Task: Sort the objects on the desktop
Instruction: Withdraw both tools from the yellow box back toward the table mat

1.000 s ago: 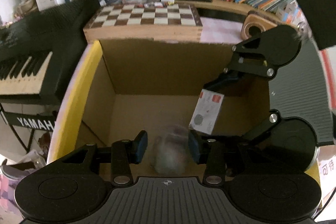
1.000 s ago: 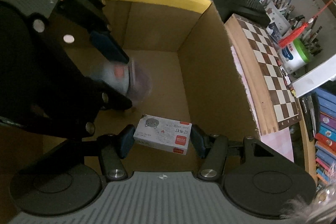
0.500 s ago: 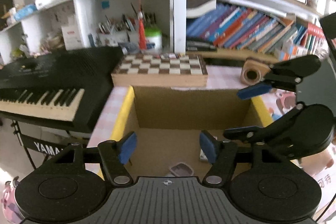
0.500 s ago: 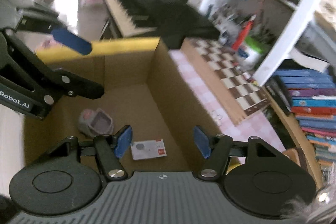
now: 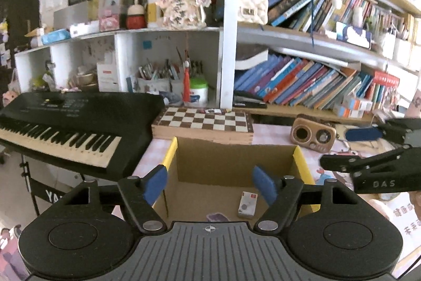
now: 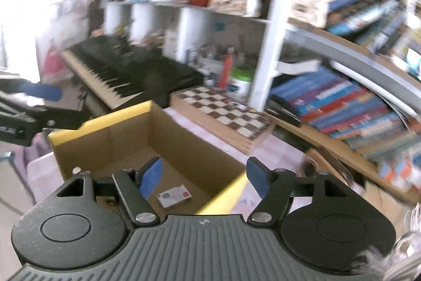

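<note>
An open cardboard box (image 5: pixel 234 157) with yellow-edged flaps sits on the desk below both grippers. On its floor lie a small white packet with a red corner (image 5: pixel 247 204) (image 6: pixel 173 196) and a small purplish object (image 5: pixel 216 216), half hidden by the left gripper's body. My left gripper (image 5: pixel 210 185) hovers above the box's near side, its jaws opening with nothing between them. My right gripper (image 6: pixel 204 177) hangs over the box's right edge (image 6: pixel 226 191), jaws also opening and holding nothing. The right gripper shows at the right of the left wrist view (image 5: pixel 368 149).
A black keyboard (image 5: pixel 68 123) stands left of the box. A chessboard case (image 5: pixel 205 123) lies behind it, a wooden radio-shaped speaker (image 5: pixel 313 134) to the right. Shelves of books (image 5: pixel 302 80) and pen pots (image 5: pixel 168 75) fill the back wall. Pink checked cloth covers the desk (image 6: pixel 273 149).
Both grippers let go of their objects, the packet and the purplish thing, which dropped into the box. Both then rose and pulled back out of the box while their jaws widened.
</note>
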The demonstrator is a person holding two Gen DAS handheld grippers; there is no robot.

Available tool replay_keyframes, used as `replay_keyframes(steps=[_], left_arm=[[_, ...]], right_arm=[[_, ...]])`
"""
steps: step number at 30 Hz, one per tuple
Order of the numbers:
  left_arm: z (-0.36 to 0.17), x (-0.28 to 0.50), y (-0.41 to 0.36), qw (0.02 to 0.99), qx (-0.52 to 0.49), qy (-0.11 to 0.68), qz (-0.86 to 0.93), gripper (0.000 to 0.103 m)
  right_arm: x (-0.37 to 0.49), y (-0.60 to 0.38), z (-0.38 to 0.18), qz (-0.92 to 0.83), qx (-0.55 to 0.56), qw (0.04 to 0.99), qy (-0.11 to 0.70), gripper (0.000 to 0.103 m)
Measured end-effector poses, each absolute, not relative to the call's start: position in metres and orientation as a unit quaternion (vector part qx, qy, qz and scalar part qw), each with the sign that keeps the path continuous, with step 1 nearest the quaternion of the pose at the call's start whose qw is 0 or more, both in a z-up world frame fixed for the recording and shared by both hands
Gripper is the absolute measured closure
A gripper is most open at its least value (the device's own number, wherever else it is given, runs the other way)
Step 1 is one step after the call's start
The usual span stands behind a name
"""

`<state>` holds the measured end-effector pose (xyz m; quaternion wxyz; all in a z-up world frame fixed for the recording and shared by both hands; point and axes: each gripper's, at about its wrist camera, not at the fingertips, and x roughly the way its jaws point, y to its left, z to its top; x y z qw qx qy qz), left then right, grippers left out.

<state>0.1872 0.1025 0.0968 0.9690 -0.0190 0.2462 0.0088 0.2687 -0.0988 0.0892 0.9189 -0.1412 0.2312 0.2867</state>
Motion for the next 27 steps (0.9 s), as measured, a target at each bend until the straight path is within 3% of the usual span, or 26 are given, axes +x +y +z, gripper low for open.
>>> replay_keyframes(steps=[5, 27], left_arm=[[0.094, 0.154, 0.104, 0.972, -0.028, 0.234, 0.024, 0.025], [0.056, 0.029, 0.075, 0.968, -0.016, 0.251, 0.028, 0.021]], right_arm=[[0.237, -0.122, 0.089, 0.217, -0.091, 0.944, 0.233, 0.027], [0.064, -0.155, 0.049, 0.08, -0.022, 0.971, 0.222, 0.021]])
